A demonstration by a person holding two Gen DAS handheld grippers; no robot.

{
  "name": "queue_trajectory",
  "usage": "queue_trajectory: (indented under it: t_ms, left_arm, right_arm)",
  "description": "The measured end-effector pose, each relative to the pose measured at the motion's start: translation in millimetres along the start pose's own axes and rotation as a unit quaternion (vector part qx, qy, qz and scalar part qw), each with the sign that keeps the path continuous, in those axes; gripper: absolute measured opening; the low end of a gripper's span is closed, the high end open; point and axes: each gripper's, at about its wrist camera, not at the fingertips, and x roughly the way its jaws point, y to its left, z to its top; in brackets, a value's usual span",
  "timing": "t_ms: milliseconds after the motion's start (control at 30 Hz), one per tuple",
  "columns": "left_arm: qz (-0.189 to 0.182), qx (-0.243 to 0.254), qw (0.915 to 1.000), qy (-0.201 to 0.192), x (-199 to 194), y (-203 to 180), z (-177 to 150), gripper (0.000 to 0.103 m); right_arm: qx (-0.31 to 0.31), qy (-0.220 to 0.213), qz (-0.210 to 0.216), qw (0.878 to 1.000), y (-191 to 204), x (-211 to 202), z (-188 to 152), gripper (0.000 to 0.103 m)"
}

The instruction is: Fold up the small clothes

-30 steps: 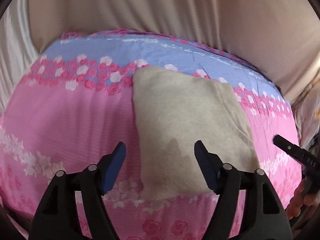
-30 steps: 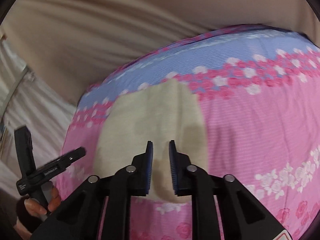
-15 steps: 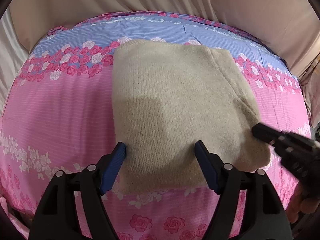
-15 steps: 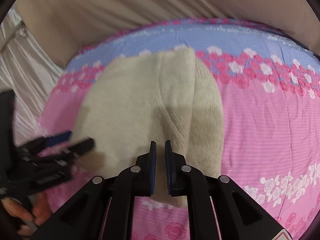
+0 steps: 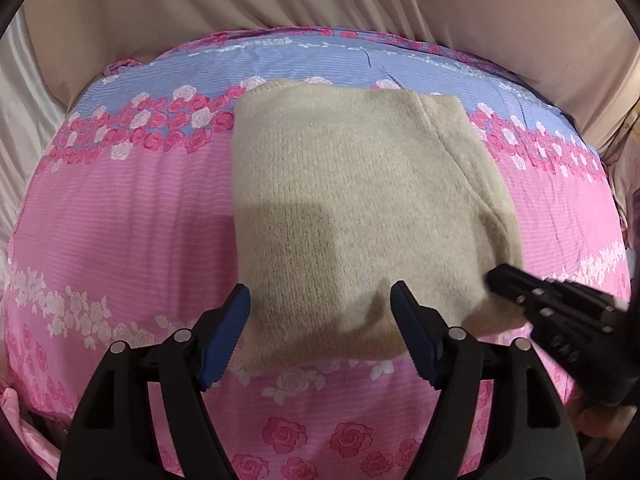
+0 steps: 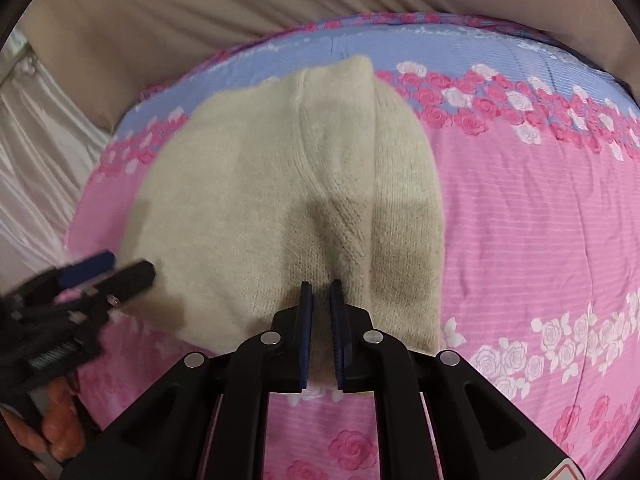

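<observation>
While the left claw (image 5: 320,320) gapes, the right claw (image 6: 321,312) sits nearly closed, empty, over the sweater (image 5: 360,208).

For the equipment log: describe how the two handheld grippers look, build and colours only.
Both match: the left gripper and right gripper have black angular plastic frames with cut-outs, silver round pivot pins, and blue ribbed pads lining each finger. A red-and-white warning label sits at the right gripper's lower corner. No cables are visible.
</observation>
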Motion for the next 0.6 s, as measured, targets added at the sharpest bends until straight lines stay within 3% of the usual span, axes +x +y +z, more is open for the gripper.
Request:
queue_trajectory:
  t_ms: [167,233,400,500,600]
  left_arm:
    - [0.02,-0.001,0.9996,-0.022,-15,0,-12,0.07]
    - [0.028,0.002,0.9989,-0.036,-23,-1,-18,0.072]
    - [0.053,0.015,0.9942,-0.093,-50,-8,-34,0.092]
    - [0.064,0.027,0.9915,-0.109,-60,-13,-45,0.094]
    - [0.065,0.031,0.9913,-0.11,-63,-15,-54,0.096]
  right_arm:
    - [0.002,-0.047,-0.008,0.999,6,-39,-9,0.014]
    - [0.02,-0.059,-0.017,0.998,3,-49,-18,0.024]
    - [0.05,-0.081,-0.042,0.995,-3,-64,-43,0.043]
    - [0.06,-0.082,-0.049,0.994,-2,-64,-55,0.051]
    - [0.058,-0.083,-0.056,0.993,1,-63,-66,0.053]
